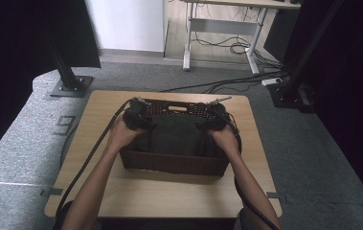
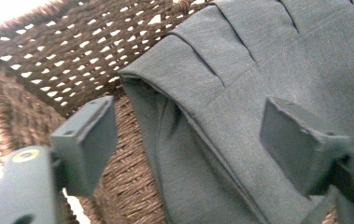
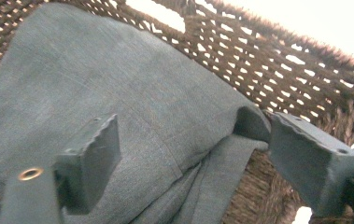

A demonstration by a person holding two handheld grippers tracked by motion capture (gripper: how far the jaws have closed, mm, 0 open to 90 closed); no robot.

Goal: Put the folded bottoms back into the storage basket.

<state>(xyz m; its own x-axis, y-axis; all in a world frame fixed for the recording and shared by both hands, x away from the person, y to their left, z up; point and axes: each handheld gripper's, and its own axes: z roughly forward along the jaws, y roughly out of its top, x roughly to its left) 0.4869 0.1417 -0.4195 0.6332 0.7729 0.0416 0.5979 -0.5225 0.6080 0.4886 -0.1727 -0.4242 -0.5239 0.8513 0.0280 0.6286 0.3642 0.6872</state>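
Note:
A dark brown wicker basket (image 1: 174, 165) stands on the wooden table, with a folded grey garment (image 1: 174, 134) lying inside it. My left gripper (image 1: 136, 115) hovers over the garment's far left corner (image 2: 165, 70), open, its jaws straddling the folded edge without touching it. My right gripper (image 1: 213, 117) is at the far right corner (image 3: 251, 123), also open, one jaw above the cloth and the other beside the basket wall (image 3: 305, 79). The garment (image 2: 258, 70) shows pleats and a seam. The woven wall (image 2: 81, 42) rises behind the left corner.
The light wooden table (image 1: 169, 196) has bare surface in front of the basket and narrow strips to each side. Grey carpet surrounds it. A desk frame with cables (image 1: 227, 43) stands far behind, and black stands (image 1: 69, 81) flank the table.

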